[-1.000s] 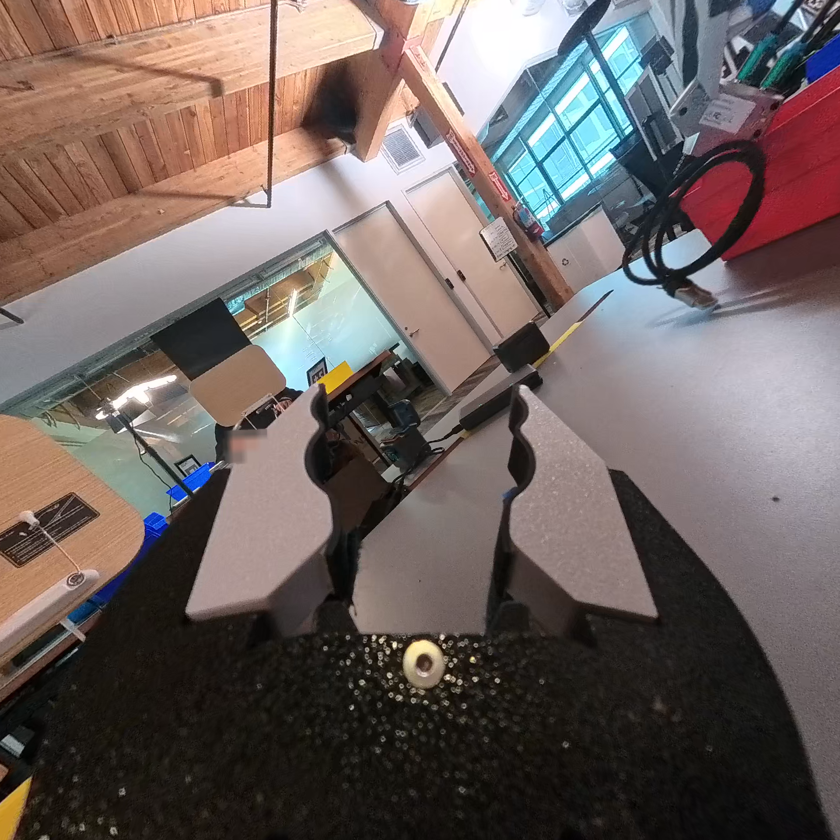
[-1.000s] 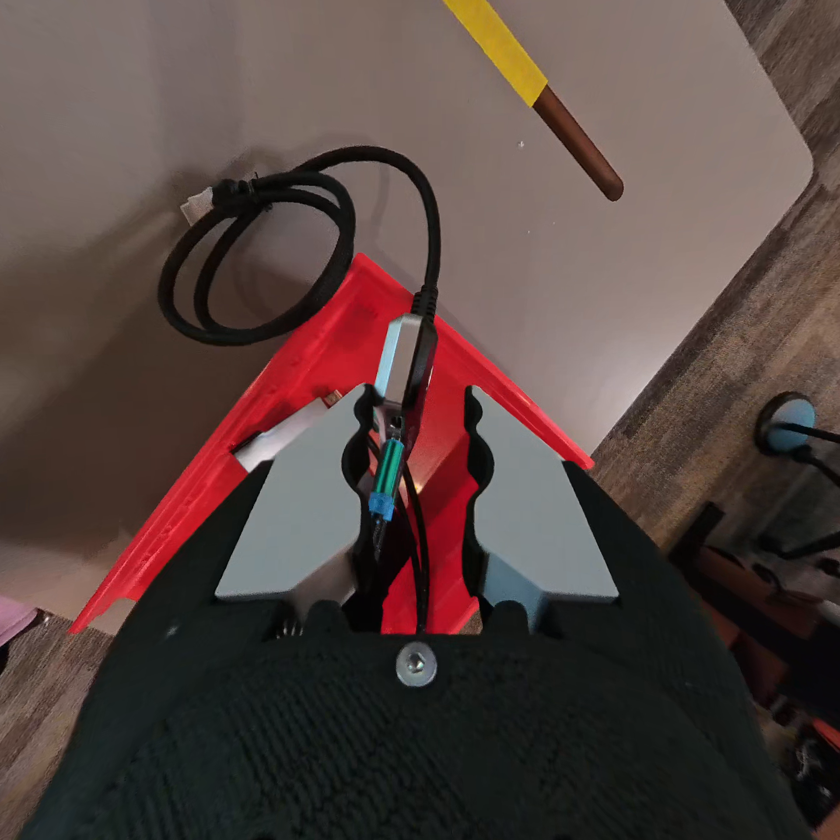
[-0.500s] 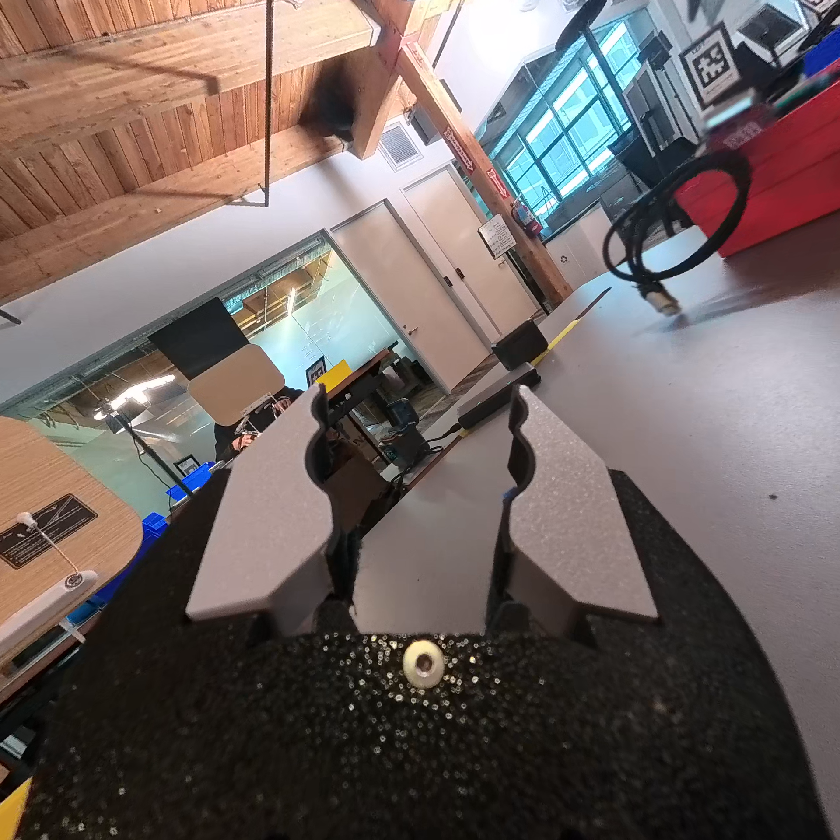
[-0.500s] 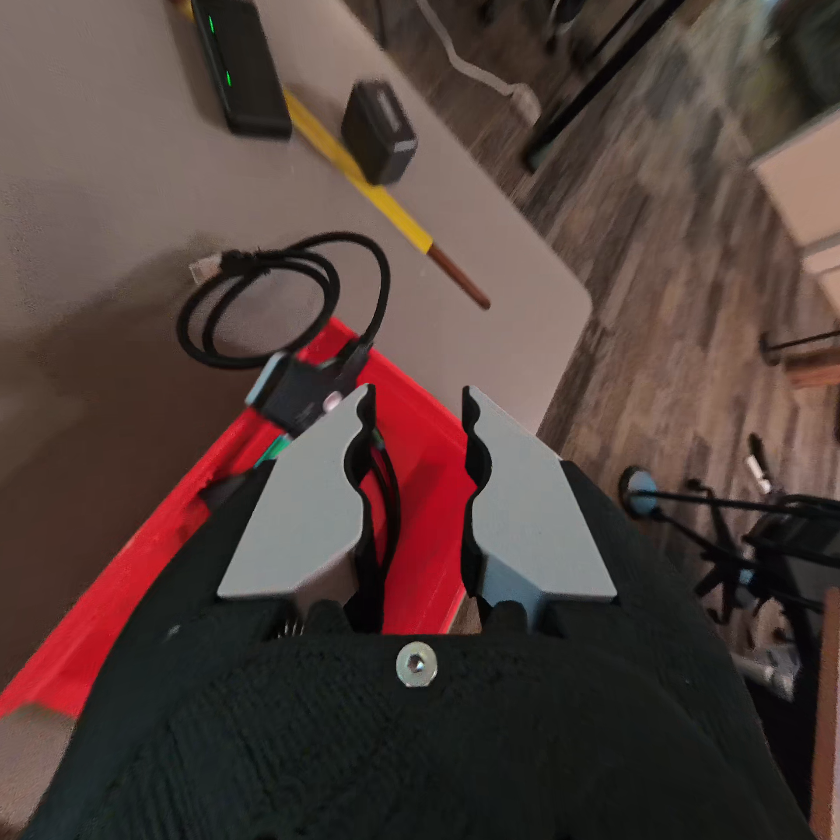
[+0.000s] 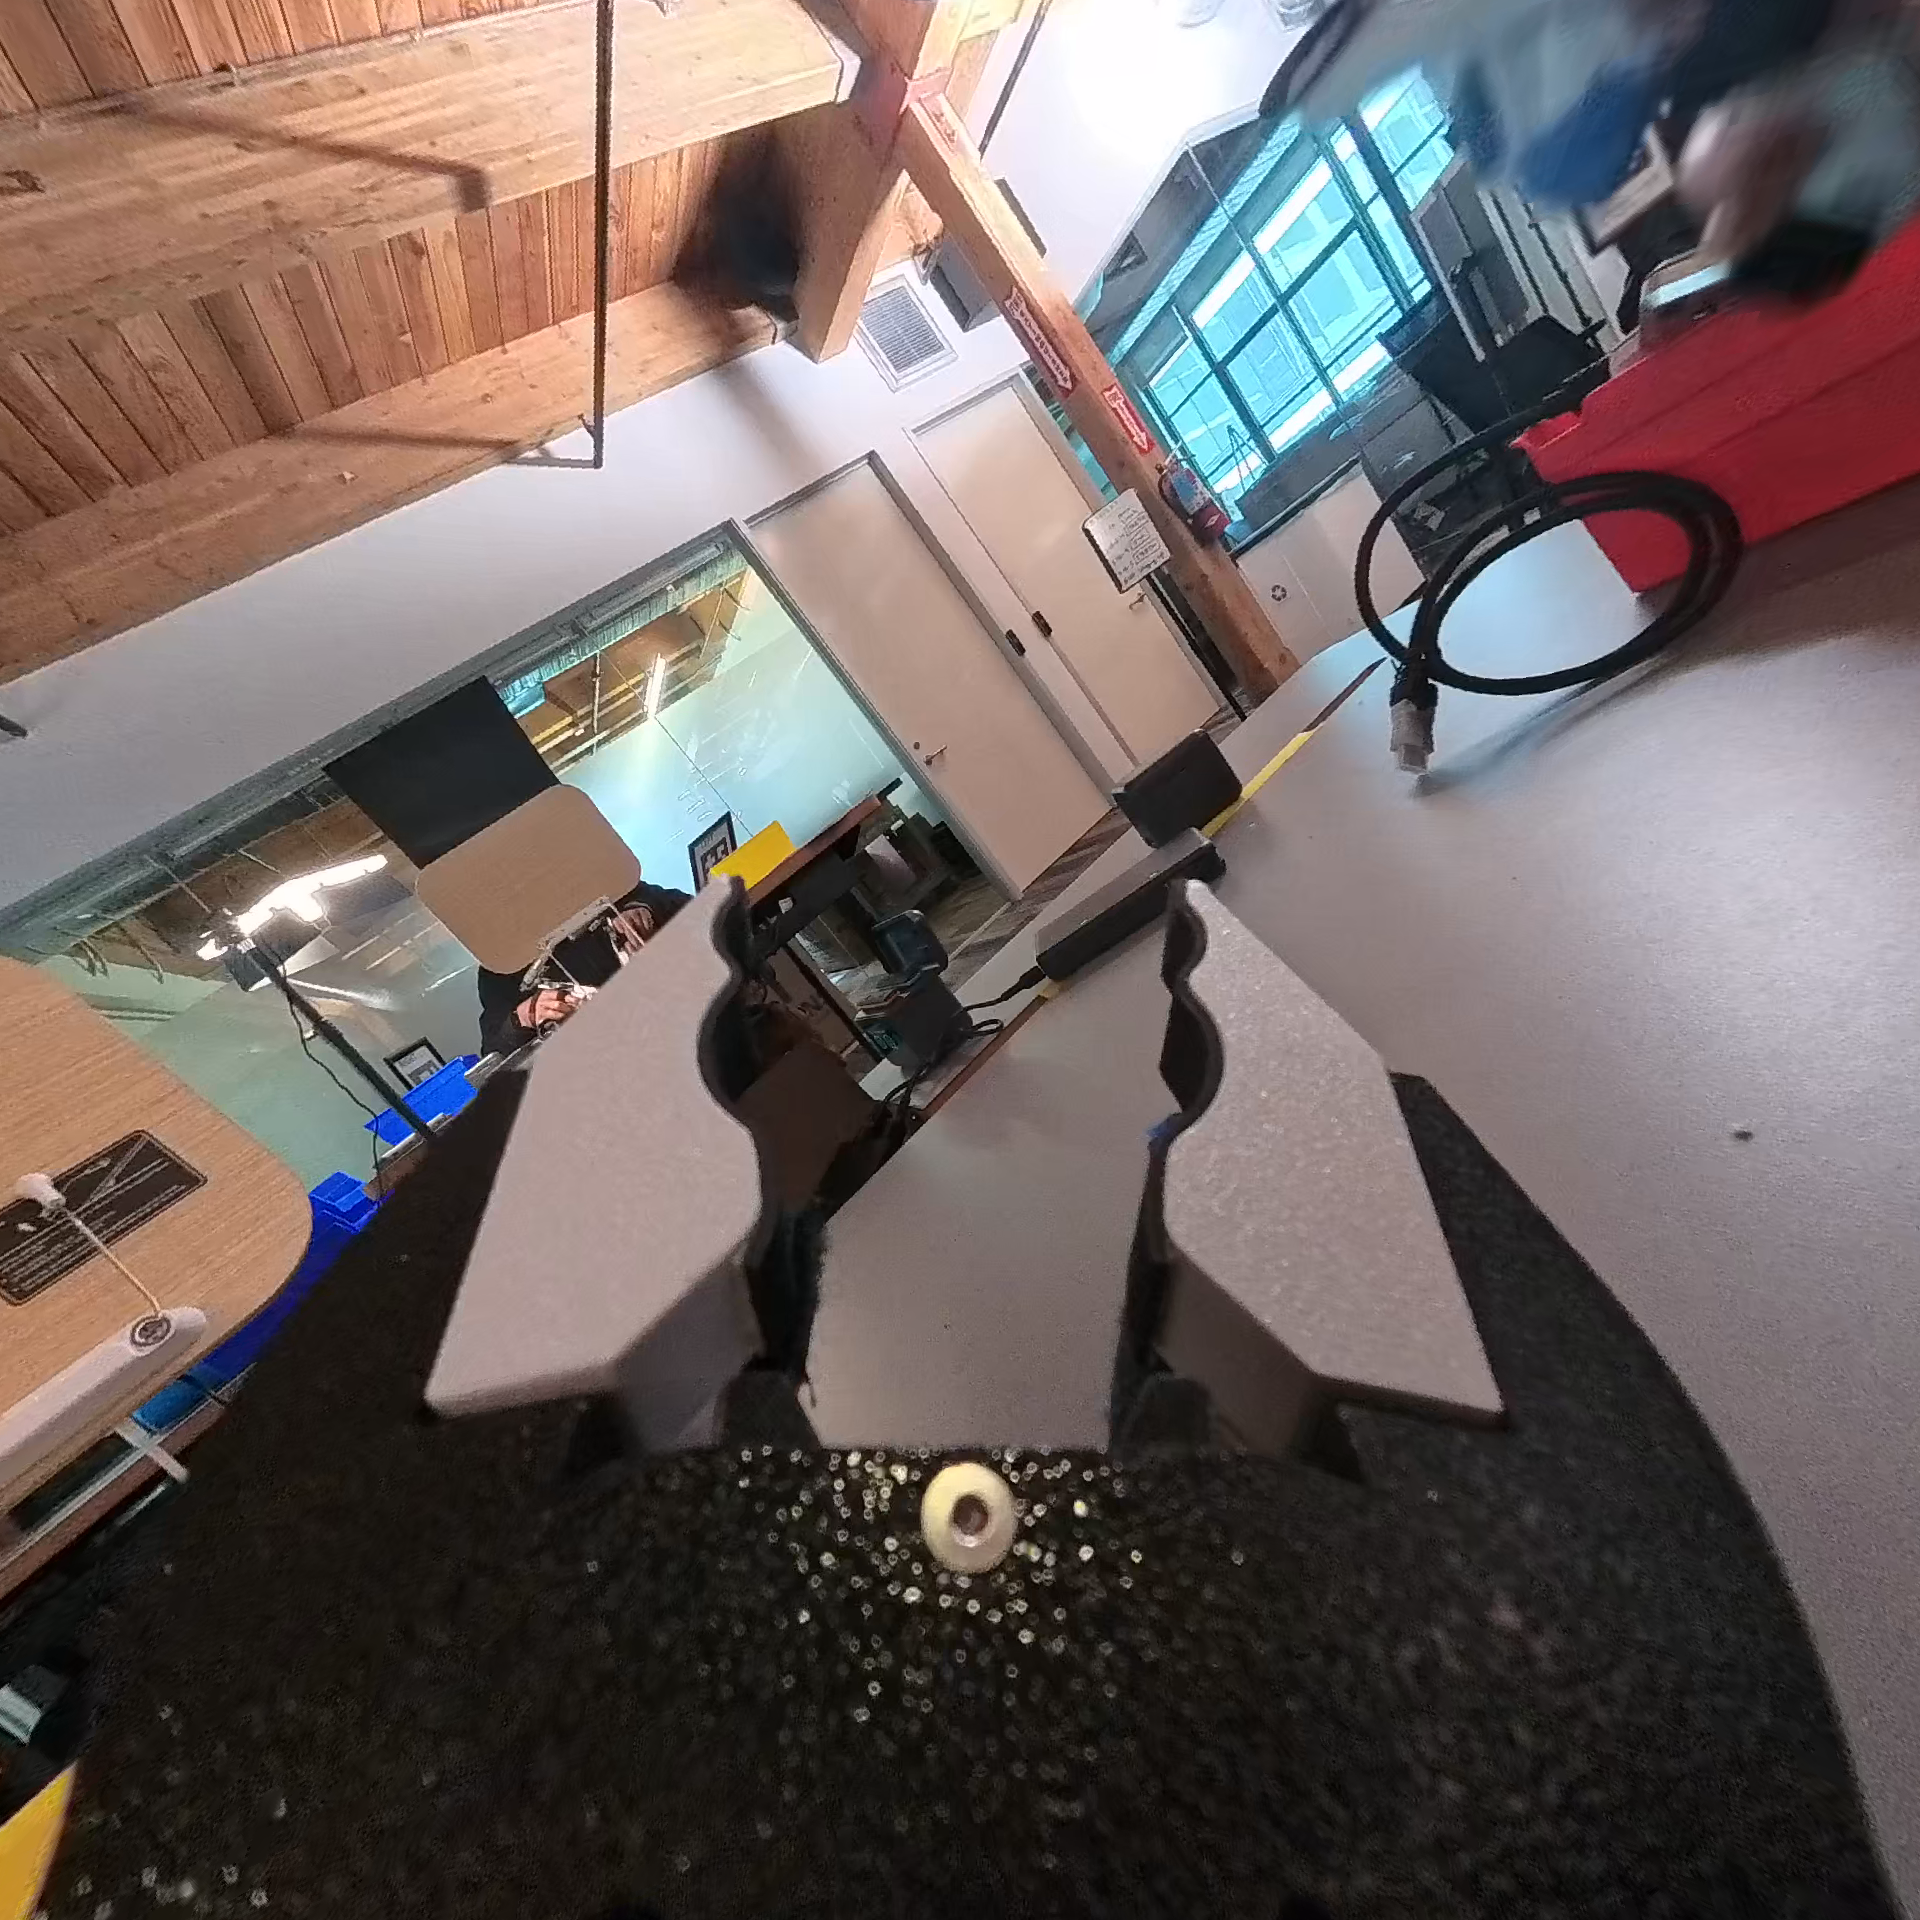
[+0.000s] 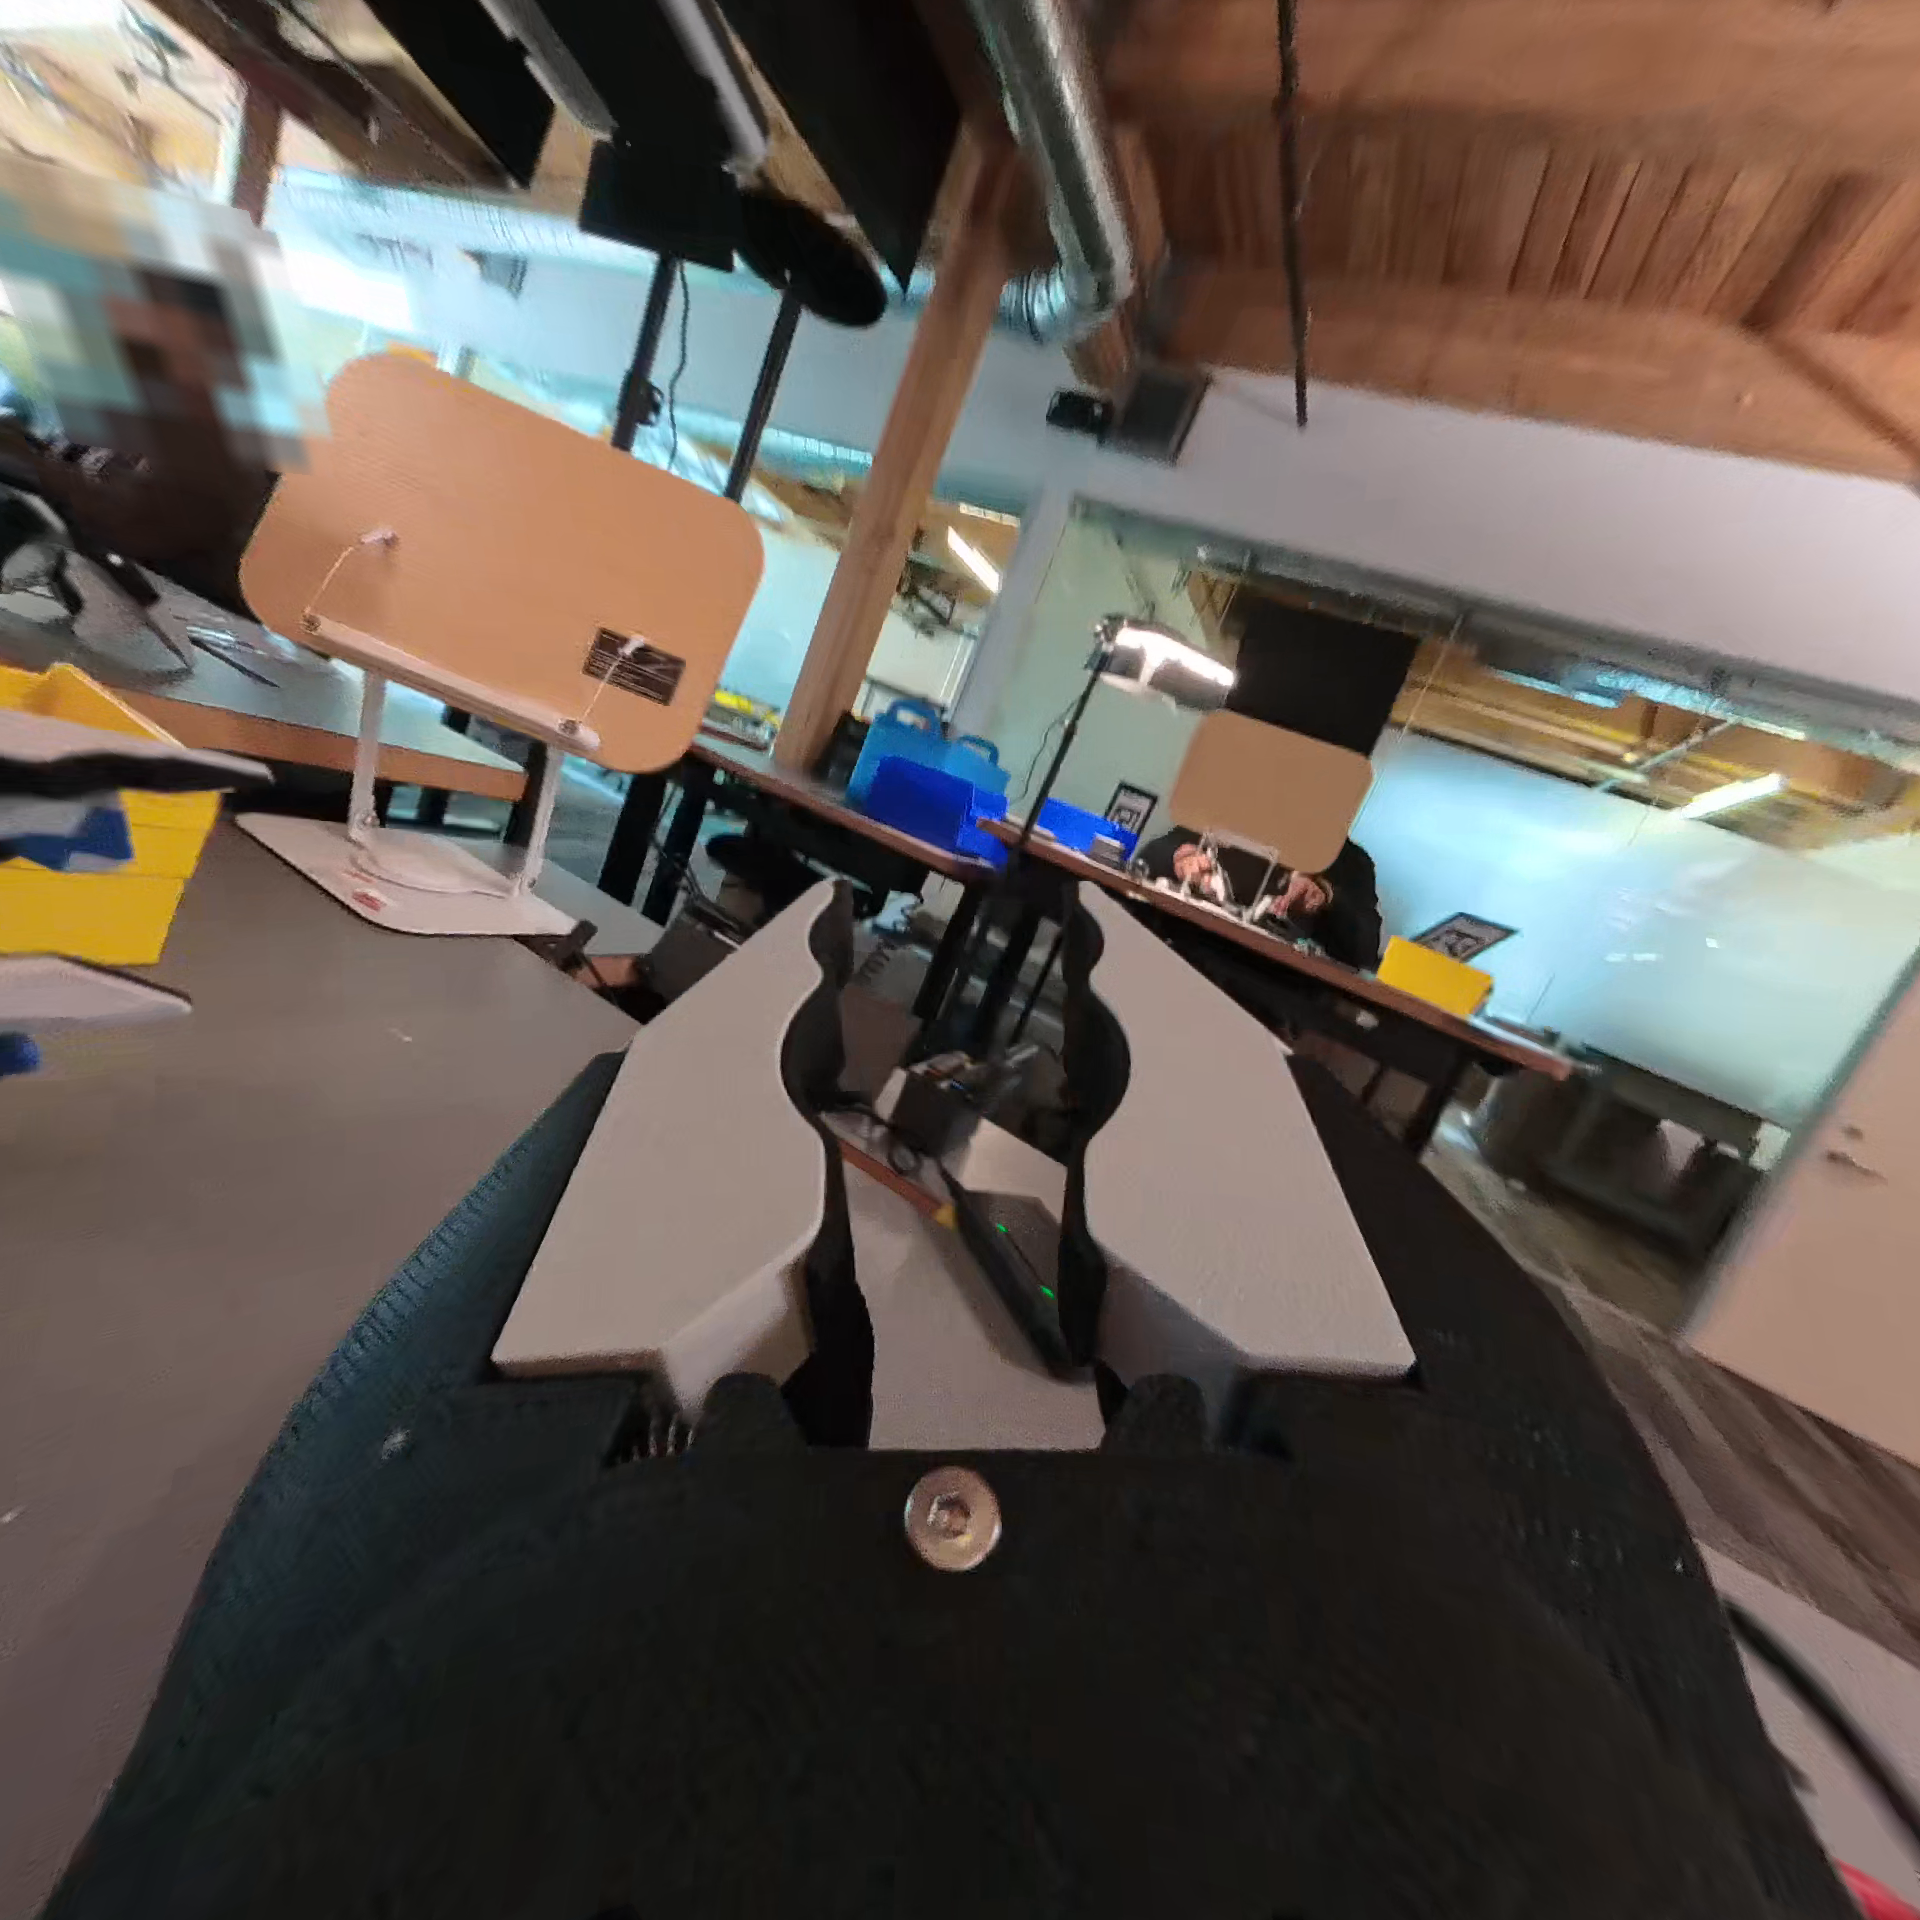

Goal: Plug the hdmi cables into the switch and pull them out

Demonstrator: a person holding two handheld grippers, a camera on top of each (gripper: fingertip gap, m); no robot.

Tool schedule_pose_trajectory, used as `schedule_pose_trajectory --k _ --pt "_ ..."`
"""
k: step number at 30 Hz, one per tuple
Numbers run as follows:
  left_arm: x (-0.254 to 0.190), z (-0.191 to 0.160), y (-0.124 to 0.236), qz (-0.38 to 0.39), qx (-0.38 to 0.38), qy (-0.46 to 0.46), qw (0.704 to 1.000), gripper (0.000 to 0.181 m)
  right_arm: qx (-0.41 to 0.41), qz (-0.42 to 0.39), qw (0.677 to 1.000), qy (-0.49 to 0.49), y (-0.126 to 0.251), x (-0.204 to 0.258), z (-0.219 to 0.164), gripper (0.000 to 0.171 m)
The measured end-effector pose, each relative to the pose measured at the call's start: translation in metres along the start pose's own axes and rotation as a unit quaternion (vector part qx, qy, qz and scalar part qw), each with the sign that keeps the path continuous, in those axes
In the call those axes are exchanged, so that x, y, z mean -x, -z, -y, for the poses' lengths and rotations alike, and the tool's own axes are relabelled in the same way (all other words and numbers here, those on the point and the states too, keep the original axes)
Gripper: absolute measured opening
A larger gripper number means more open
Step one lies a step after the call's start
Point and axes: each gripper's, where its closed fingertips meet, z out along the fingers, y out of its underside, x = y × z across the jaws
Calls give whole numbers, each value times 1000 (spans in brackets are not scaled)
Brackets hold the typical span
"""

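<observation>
Left gripper (image 5: 961, 1029): jaws set wide apart, nothing between them, held low over the grey table (image 5: 1621, 1039) and aimed along its surface toward the far edge.

Right gripper (image 6: 951, 1023): jaws parted to a moderate gap, nothing gripped. It points across the table toward the far side of the room; the view is motion-blurred, so fine detail is unreliable.

HDMI cable (image 5: 1538, 582): a black coiled cable lies on the table at far right in the left wrist view, just beside the red bin (image 5: 1756, 436), with one metal plug (image 5: 1411, 740) resting loose on the surface. The other end cannot be traced. It is well apart from both grippers.

Switch (image 5: 1127, 916): a slim black box lies near the far table edge, close to a strip of yellow tape (image 5: 1273, 771), beyond the left gripper's tips. The right wrist view shows the same box (image 6: 1023, 1252) with small green lights lit, seen through the gap of the right jaws. A smaller black block (image 5: 1179, 771) sits just past it.

Assessment: no cable is plugged in or held; the task appears to be at the reaching stage. The next move calls for one gripper to steady the switch and the other to take the loose plug squarely by its body, so that it can be aligned with a port.
</observation>
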Motion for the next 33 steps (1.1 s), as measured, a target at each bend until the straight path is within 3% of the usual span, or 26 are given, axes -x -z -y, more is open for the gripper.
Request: schedule_pose_trajectory --k 3,8,14,19,27,33 --pt "4 -1 1 5 0 7 1000 78 -36 -38 998 -25 -12 27 -41 39" --pt "8 -2 2 7 -1 23 1000 78 -34 70 997 20 -17 84 -59 53" --pt "6 -5 0 -7 -2 56 998 77 -47 67 993 -86 -16 70 -61 77" --pt "11 -6 2 0 -2 72 997 77 -46 30 986 -156 -15 46 -68 85" --pt "23 -8 4 20 -10 114 993 79 -25 35 995 -88 -14 52 -73 98" --pt "27 -11 5 22 -6 147 989 76 16 78 994 -69 -16 73 -79 86"
